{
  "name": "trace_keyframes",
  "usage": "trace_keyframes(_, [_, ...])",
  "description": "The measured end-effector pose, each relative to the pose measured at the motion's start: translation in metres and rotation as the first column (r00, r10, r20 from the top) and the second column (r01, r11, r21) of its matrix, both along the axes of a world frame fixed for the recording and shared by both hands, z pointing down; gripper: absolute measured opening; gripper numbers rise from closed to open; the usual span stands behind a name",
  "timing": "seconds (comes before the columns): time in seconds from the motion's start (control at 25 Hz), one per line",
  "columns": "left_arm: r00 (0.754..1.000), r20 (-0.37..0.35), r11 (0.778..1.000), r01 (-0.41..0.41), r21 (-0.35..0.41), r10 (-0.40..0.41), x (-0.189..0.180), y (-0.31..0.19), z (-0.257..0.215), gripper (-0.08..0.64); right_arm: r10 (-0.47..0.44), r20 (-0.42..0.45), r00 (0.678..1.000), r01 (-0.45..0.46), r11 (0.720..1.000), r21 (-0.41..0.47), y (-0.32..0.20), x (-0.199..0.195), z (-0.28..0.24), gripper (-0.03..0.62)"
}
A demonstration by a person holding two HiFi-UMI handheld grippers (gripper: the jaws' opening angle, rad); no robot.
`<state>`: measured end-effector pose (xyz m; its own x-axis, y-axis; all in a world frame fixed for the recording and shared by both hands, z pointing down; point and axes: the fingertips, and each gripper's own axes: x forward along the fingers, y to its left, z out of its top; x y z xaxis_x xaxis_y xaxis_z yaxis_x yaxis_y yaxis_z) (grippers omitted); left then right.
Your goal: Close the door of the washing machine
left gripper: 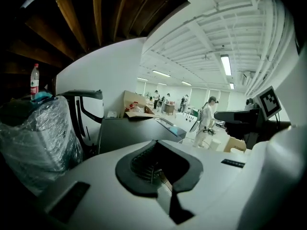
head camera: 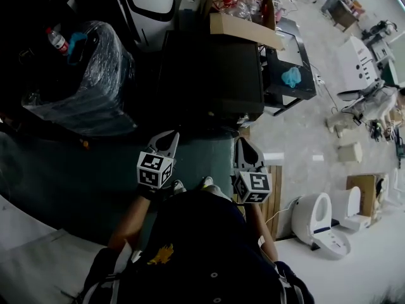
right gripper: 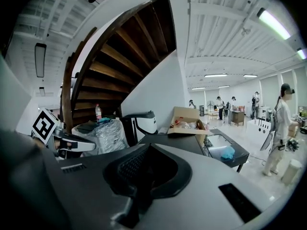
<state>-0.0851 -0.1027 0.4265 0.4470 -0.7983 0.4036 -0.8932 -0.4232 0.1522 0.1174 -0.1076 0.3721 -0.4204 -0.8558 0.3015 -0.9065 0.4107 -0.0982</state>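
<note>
holding both claws low in front of the body, the person (head camera: 202,252) faces the washing machine (head camera: 212,75), a dark grey cabinet standing a little way ahead and apart from both tools. the left gripper (head camera: 169,142) has its jaws drawn together with nothing between them; its own view shows only the dark ribbed hollow where they meet. the right gripper (head camera: 245,149) is likewise closed up and empty, held just beside the left one at about the same height. which face of the machine carries the door i cannot tell; its top looks flat and dark. an open cardboard box (head camera: 243,18) sits on the far end of that top with clutter inside. left of the machine stands a bulky plastic-wrapped load (head camera: 88,81), and a bottle (head camera: 57,40) with a red label shows just above it. right of the machine a low dark table (head camera: 290,92) bears a blue cloth (head camera: 291,76). farther right, white toilets (head camera: 314,217) stand on the pale floor (head camera: 297,138). a wooden staircase (right gripper: 120,47) curves overhead, and a figure in white (right gripper: 282,123) stands well off
</note>
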Motion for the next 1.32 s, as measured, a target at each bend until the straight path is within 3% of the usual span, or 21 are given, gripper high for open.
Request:
trace_keyframes(0.12, [1.0,-0.015,0.999,-0.003,-0.035,0.003,-0.008,0.008,0.006,0.017,0.011,0.006,1.0,-0.011,1.0,0.006,0.004,-0.004,-0.001,0.028])
trace_keyframes(0.56, [1.0,-0.013,1.0,-0.008,-0.018,0.008,-0.015,0.013,0.006,0.017,0.007,-0.025,1.0,-0.007,1.0,0.019,0.004,-0.018,-0.006,0.028])
trace_keyframes(1.32, [0.994,-0.006,0.994,-0.109,-0.026,0.108,-0.016,0.006,0.017,0.017,0.023,-0.055,0.998,-0.023,1.0,-0.002,0.017,-0.041,0.002,0.028])
